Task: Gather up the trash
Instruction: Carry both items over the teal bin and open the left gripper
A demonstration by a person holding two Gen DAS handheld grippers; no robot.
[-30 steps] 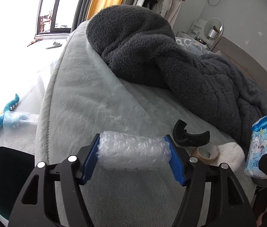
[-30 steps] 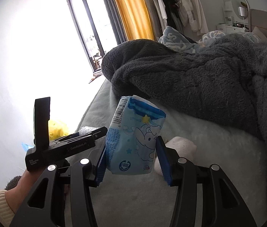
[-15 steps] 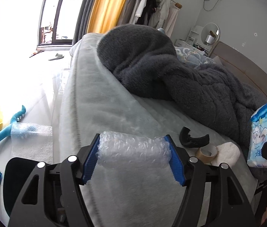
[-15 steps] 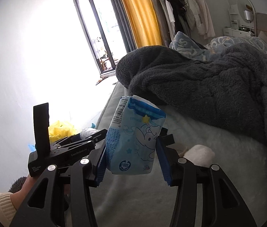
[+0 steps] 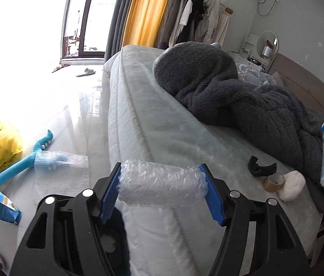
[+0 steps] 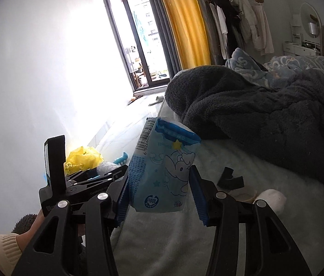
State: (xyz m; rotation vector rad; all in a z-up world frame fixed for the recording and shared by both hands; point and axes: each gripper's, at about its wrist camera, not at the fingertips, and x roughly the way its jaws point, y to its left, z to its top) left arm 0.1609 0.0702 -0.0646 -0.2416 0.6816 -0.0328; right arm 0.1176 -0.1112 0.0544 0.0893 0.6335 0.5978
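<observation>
Both wrist cams low at bedside, angled down, sharing grey blanket [image 5: 242, 96], yellow curtain [image 6: 182, 23]

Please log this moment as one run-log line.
left gripper: holds clear bubble-wrap roll | right gripper: holds blue tissue pack | both over grey bed

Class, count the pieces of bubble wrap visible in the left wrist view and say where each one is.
2: a bubble wrap roll between the left gripper's fingers, and a flat bubble wrap sheet on the floor beside the bed. More may be hidden.
</observation>
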